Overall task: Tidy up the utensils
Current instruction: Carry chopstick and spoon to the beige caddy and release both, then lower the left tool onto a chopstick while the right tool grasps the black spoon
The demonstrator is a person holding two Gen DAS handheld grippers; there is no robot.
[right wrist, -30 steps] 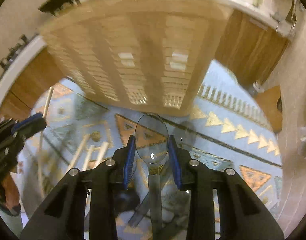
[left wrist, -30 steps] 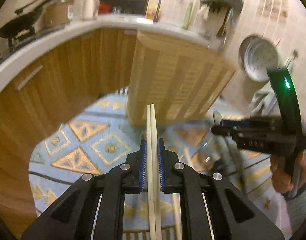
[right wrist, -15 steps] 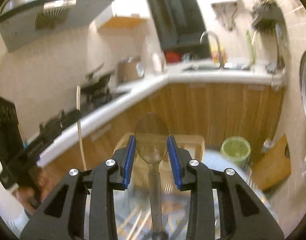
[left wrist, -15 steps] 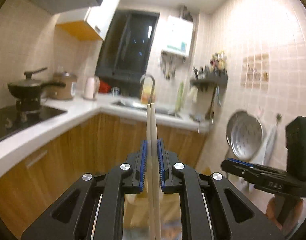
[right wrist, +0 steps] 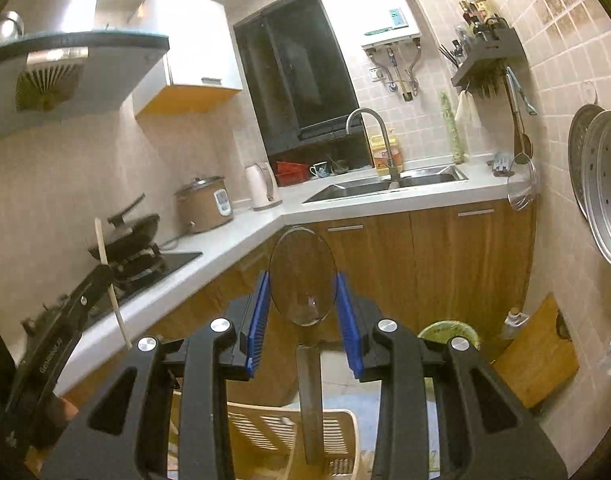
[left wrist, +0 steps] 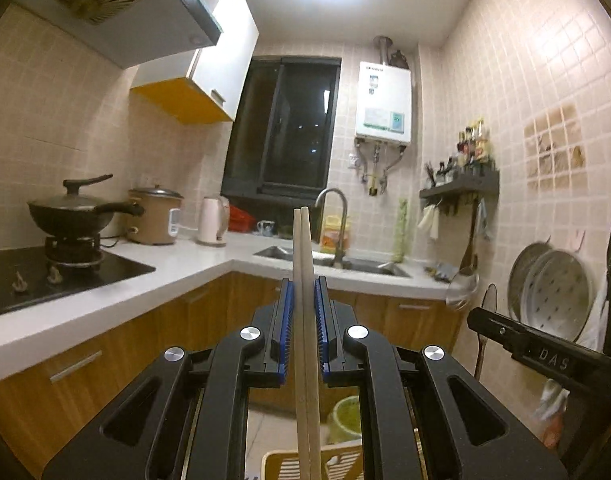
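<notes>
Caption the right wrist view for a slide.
Right hand-held gripper holds a spoon upright, facing the kitchen sink; left hand-held gripper carries chopsticks.

The left tool [left wrist: 304, 312] is raised and level, its jaws clamped tight. The right tool [right wrist: 303, 300] is held alongside at similar height, jaws closed partway, pointing far into the room.

Open air ahead of both raised grippers, white countertop [left wrist: 193, 264] walling off the left and far side, wok [left wrist: 77, 210] and rice cooker [left wrist: 155, 216] standing on it, slatted basket [right wrist: 289, 436] directly below, steamer trays [right wrist: 601, 184] hanging along the right wall.
</notes>
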